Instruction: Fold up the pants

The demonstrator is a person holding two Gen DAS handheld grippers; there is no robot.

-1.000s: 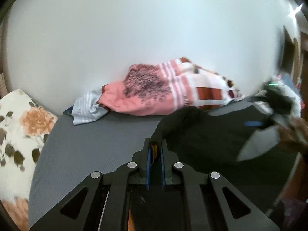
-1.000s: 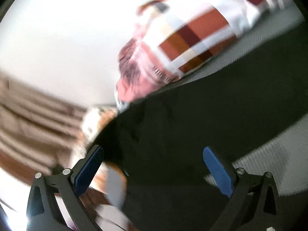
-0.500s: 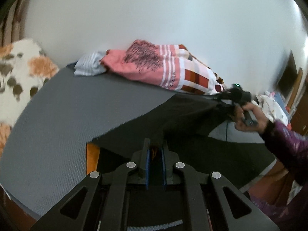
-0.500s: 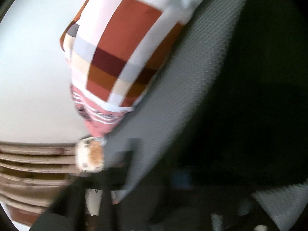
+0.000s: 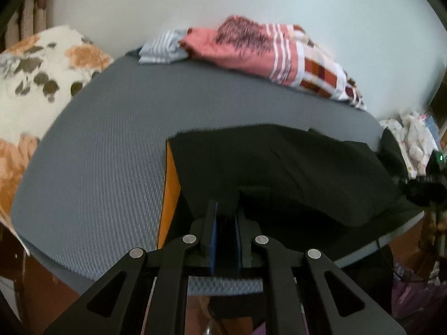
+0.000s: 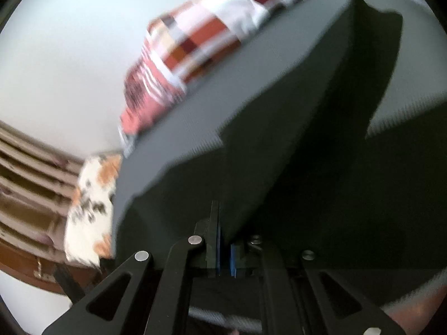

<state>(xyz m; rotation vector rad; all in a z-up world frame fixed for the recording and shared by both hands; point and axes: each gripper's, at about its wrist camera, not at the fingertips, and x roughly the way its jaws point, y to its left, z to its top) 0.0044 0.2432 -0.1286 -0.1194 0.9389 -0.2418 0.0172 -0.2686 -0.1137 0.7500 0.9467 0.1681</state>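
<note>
**Jaws clamped on both ends of the black pants, and the fold could slip**

Jaws narrow on both sides, and I've got cloth pinched in each. My left gripper (image 5: 225, 223) has its blue pads closed on the near edge of the black pants (image 5: 279, 162), right where an orange lining (image 5: 169, 195) peeks out at the side. My right gripper (image 6: 225, 247) is nipped shut on another edge of the same pants, and from that camera the fabric rises away from me in a taut, tilted sheet.

The pants sit on the grey bed surface (image 5: 106, 145), near its front edge, with part of the cloth lifted between my two holds and a bulging fold drooping toward the right.

Here's the worry. Both grips look thin, just an edge of fabric, so if I pull my hands apart too hard, one side could pop free and the whole layer flops back crooked. The right view is blurred, so I can't tell how much cloth is really between those pads.

Second risk: the pants are close to the bed's front lip, and slack could slide off toward the floor.

Third: that hanging bulge may trap a crease if I lay it down unevenly. The pink striped garment (image 5: 251, 44) and floral pillow (image 5: 42, 72) are well apart, no trouble there.
</note>
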